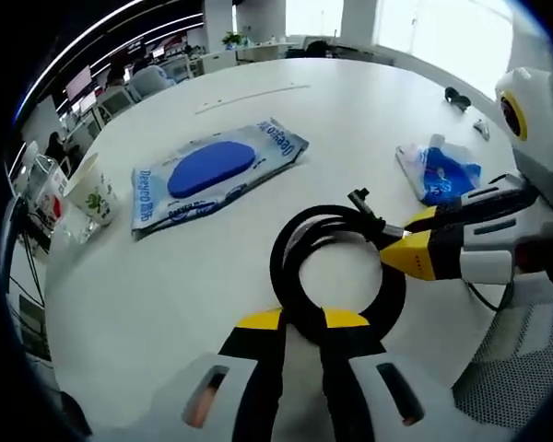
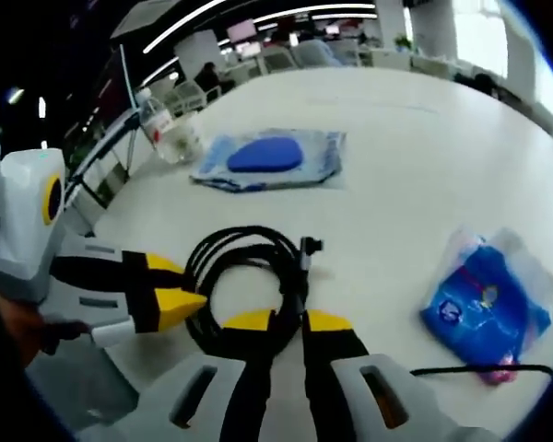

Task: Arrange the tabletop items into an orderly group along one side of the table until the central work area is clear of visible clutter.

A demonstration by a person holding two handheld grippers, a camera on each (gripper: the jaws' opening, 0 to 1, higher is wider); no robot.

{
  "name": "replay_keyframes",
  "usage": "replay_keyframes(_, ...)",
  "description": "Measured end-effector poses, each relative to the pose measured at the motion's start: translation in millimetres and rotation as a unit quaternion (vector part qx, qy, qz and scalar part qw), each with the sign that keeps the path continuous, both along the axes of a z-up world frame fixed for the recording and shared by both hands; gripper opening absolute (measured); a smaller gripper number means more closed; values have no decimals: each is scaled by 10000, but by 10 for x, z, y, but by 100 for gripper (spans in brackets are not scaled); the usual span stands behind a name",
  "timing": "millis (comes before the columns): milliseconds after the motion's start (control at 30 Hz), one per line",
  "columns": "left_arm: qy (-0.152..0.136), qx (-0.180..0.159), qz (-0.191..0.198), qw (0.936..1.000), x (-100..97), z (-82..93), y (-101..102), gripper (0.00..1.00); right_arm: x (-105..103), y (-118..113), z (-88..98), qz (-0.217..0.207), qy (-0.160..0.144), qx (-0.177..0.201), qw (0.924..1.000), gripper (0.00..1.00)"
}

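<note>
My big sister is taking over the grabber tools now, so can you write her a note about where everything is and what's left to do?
Left tool: shut on the coiled black cable, near side of the loop.
Right tool: shut on the same cable, opposite side of the loop, by its plug end.
Cable lies on the white table, both tools pinching it.
Large wet-wipes pack with blue label lies flat in the middle, untouched.
Small blue packet lies apart from it, untouched.
Done: cable coiled and gripped.
Left: carry cable to one side, then line up both packs beside it.
</note>
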State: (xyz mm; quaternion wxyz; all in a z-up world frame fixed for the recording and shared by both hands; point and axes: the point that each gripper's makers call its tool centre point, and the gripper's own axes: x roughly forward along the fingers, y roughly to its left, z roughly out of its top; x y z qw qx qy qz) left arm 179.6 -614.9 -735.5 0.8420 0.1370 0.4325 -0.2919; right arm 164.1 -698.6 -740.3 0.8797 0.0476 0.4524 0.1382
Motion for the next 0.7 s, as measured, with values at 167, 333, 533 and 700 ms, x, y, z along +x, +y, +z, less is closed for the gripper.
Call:
replay_keyframes(167,0,-54,29,10000,-13,-3,4,14,9,14,20,20,-116,19,9999,16)
replay_keyframes(333,59,-78,43,9999,-18,1,10,14,25,30,35,56,-150,18,9999,20)
replay_keyframes(533,289,-298,148,9990,-46,-3,12,18,25,36,42,52,-138,2,9999,26)
replay_keyframes(700,205,-392,209,9988,-12,55,26,19,53,50,82,75,-205,46,9998,29)
